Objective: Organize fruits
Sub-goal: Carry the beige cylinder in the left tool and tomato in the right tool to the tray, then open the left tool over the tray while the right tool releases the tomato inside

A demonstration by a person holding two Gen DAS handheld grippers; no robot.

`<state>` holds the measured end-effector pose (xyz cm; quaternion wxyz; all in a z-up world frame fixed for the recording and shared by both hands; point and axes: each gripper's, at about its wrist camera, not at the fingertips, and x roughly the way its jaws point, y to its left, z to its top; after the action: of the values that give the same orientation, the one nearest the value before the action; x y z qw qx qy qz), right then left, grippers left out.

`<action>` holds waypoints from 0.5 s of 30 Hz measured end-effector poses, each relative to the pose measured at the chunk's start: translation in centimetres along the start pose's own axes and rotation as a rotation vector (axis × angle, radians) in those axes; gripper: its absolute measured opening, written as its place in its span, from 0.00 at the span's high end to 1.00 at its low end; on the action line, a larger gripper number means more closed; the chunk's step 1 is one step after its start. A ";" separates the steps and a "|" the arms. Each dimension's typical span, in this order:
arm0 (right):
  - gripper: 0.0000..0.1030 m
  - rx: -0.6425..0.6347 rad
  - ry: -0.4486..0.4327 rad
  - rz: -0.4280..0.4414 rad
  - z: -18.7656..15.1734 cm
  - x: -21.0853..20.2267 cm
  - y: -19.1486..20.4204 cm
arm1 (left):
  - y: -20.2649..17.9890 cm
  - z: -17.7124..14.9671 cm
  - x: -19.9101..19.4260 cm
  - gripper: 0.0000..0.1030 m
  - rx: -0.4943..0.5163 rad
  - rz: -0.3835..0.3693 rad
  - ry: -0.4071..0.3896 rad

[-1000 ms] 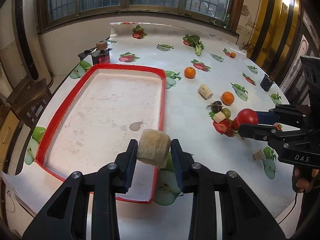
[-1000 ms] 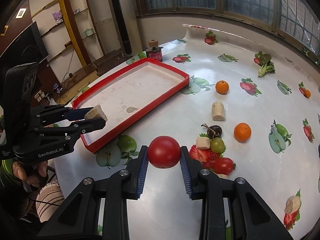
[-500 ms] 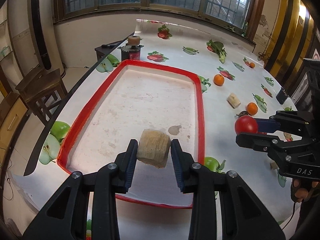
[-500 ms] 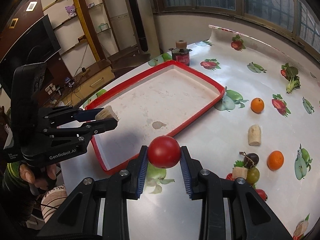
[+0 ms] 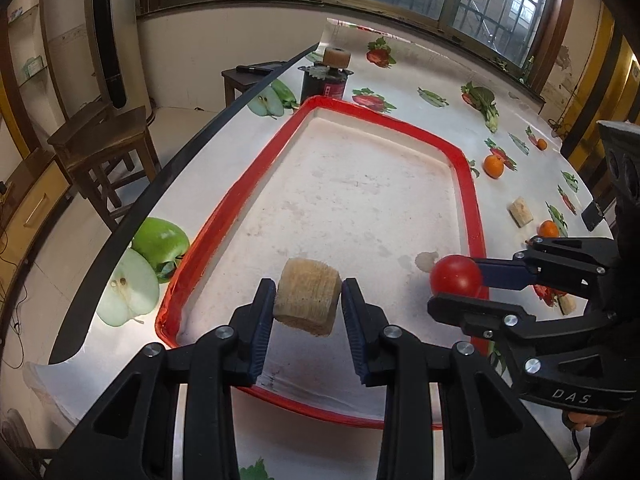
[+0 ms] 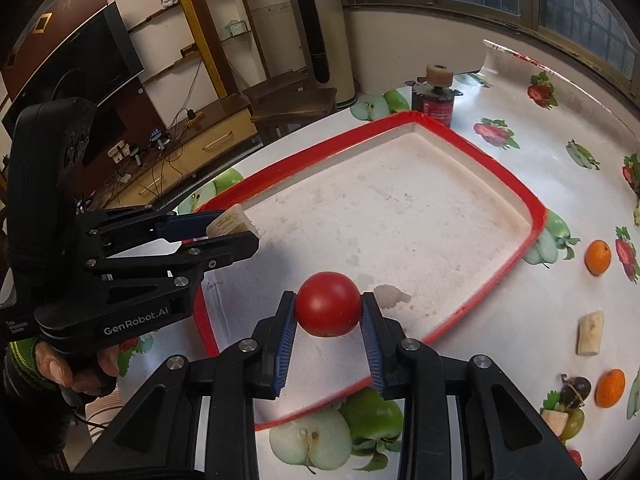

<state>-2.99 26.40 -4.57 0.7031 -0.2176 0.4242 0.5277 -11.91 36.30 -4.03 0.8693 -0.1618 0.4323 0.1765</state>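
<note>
My left gripper (image 5: 308, 300) is shut on a beige banana chunk (image 5: 307, 296) and holds it above the near left part of the red-rimmed white tray (image 5: 256, 184). My right gripper (image 6: 328, 314) is shut on a red tomato (image 6: 328, 304) above the tray's near right edge (image 6: 532, 216). The right gripper also shows in the left wrist view (image 5: 456, 286) with the tomato (image 5: 456, 276). The left gripper shows in the right wrist view (image 6: 240, 226) with the chunk (image 6: 232, 220). The tray holds no fruit.
Loose on the fruit-print tablecloth right of the tray: oranges (image 6: 597, 257) (image 6: 610, 388), a banana piece (image 6: 590, 333), a dark fruit (image 6: 576, 387), a green grape (image 6: 573, 422). A dark can (image 5: 328, 76) stands at the tray's far corner. Stools (image 5: 100, 144) stand left of the table.
Both grippers have moved left with their fruit, from over the tablecloth to above the tray. The loose fruit pile now lies further right in both views.
</note>
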 end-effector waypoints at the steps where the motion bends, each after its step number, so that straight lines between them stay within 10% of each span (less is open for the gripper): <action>1: 0.69 -0.003 0.010 0.005 0.0 0.6 0.2 | 0.1 -0.2 0.4 0.69 -0.001 -0.001 0.011; 15: 0.56 -0.028 0.029 -0.001 -0.5 2.1 0.5 | 0.5 -0.9 1.2 0.69 -0.030 0.001 0.068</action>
<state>-3.49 27.41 -6.51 0.6938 -0.2354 0.4269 0.5302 -12.06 36.60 -5.61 0.8515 -0.1803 0.4591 0.1778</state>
